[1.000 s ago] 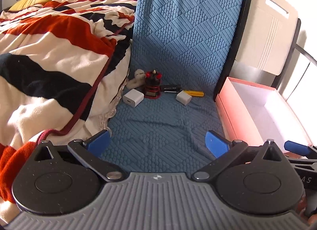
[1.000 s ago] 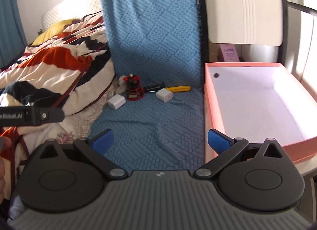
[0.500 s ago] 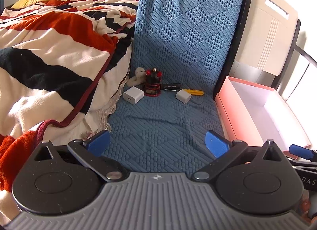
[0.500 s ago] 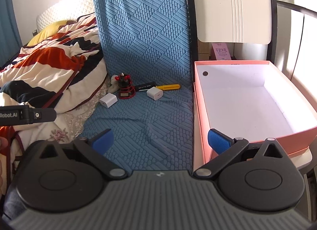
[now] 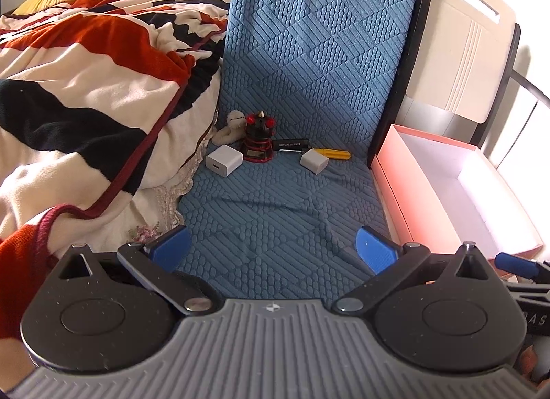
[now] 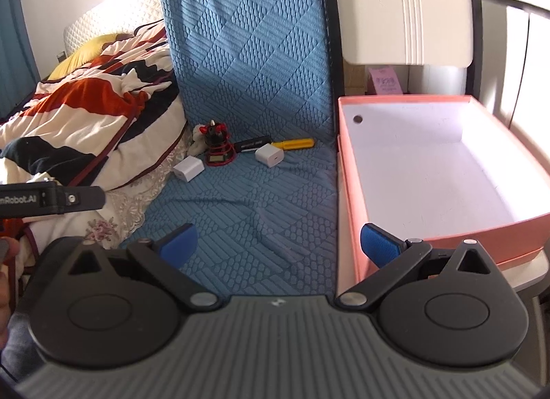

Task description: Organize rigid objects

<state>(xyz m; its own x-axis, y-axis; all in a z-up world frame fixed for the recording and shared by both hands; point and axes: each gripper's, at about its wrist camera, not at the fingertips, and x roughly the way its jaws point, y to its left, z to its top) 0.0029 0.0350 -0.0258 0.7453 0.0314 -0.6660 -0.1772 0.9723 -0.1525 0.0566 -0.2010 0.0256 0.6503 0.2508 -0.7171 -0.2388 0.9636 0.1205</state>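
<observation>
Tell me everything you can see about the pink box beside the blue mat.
The pink box is an open, lidless rectangular box that looks like cardboard: salmon-pink walls, white inside, one small round hole in its far wall. Nothing lies in it. It sits upright, its long left wall against the right edge of the blue mat.

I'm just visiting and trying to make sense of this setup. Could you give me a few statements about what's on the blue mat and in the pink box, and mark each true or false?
1. The pink box already holds a charger. False: nothing lies inside it.
2. Two white chargers, one on the left and one on the right, lie on the blue mat. True.
3. The left gripper holds the yellow screwdriver. False: its jaws are open and hold nothing; the screwdriver lies on the mat.
4. The red and black toy stands between the two chargers. True.
5. The right gripper is shut. False: its jaws are open.
</observation>
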